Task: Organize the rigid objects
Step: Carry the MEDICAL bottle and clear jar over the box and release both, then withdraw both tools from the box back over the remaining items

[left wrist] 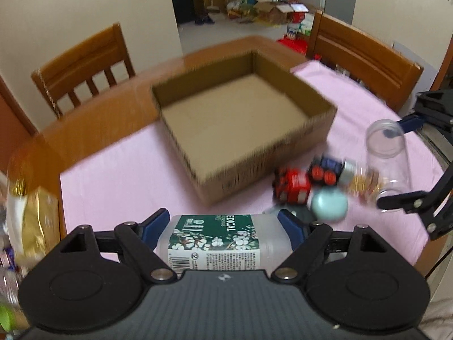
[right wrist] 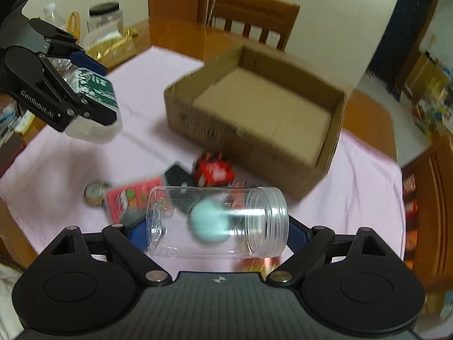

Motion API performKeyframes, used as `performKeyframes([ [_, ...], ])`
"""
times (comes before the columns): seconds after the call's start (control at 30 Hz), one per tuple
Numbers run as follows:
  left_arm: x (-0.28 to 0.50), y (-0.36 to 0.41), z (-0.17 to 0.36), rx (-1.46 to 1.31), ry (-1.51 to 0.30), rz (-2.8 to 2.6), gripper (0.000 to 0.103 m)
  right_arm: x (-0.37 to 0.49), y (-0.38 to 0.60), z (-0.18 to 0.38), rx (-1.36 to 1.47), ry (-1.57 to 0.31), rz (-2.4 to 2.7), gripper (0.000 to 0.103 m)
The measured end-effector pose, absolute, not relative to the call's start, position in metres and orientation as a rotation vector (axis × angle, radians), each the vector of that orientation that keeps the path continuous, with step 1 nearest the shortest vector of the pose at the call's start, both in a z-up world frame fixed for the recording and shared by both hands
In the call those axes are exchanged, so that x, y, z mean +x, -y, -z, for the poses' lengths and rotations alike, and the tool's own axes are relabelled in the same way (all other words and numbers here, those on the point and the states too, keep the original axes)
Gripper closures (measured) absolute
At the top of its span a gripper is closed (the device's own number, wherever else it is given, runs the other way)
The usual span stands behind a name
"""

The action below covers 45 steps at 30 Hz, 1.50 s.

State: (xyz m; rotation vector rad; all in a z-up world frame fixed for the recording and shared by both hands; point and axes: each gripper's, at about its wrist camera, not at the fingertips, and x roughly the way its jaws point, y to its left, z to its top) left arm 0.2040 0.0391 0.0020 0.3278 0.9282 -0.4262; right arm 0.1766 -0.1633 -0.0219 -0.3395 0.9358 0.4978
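My left gripper (left wrist: 223,223) is shut on a white plastic bottle with a green flowered label (left wrist: 220,240), held sideways above the pink cloth; it also shows in the right wrist view (right wrist: 93,96). My right gripper (right wrist: 218,226) is shut on a clear empty plastic jar (right wrist: 218,221), held sideways, also seen in the left wrist view (left wrist: 388,153). An open empty cardboard box (left wrist: 240,124) sits ahead of both grippers, and shows in the right wrist view (right wrist: 254,107).
On the pink cloth (left wrist: 113,175) lie a red toy car (left wrist: 294,187), a blue and red toy (left wrist: 325,170), a pale teal ball (left wrist: 329,205), a red card (right wrist: 130,198) and a round tin (right wrist: 94,191). Wooden chairs (left wrist: 85,65) stand behind the table. Jars and gold bags (right wrist: 104,25) sit at the left.
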Motion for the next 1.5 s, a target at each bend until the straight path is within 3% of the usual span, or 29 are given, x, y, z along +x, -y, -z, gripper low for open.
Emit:
performKeyframes([
  [0.3,0.277,0.001,-0.025,0.333,-0.834,0.395,0.021,0.235,0.175,0.006,-0.315,-0.852,-0.518,0.01],
  [0.67,0.367,0.027,0.0,0.256,-0.831,0.311,0.02,0.281,0.194,0.007,-0.293,-0.835,-0.515,0.01],
  [0.83,0.382,0.024,0.017,0.216,-0.815,0.245,0.012,0.298,0.197,0.011,-0.274,-0.838,-0.505,0.01],
  [1.2,0.327,-0.01,0.014,0.219,-0.826,0.161,0.004,0.322,0.195,0.016,-0.271,-0.871,-0.503,0.01],
  [1.5,0.265,-0.058,0.014,0.035,-0.815,0.0,0.002,0.355,0.184,0.022,-0.29,-0.912,-0.502,0.01],
])
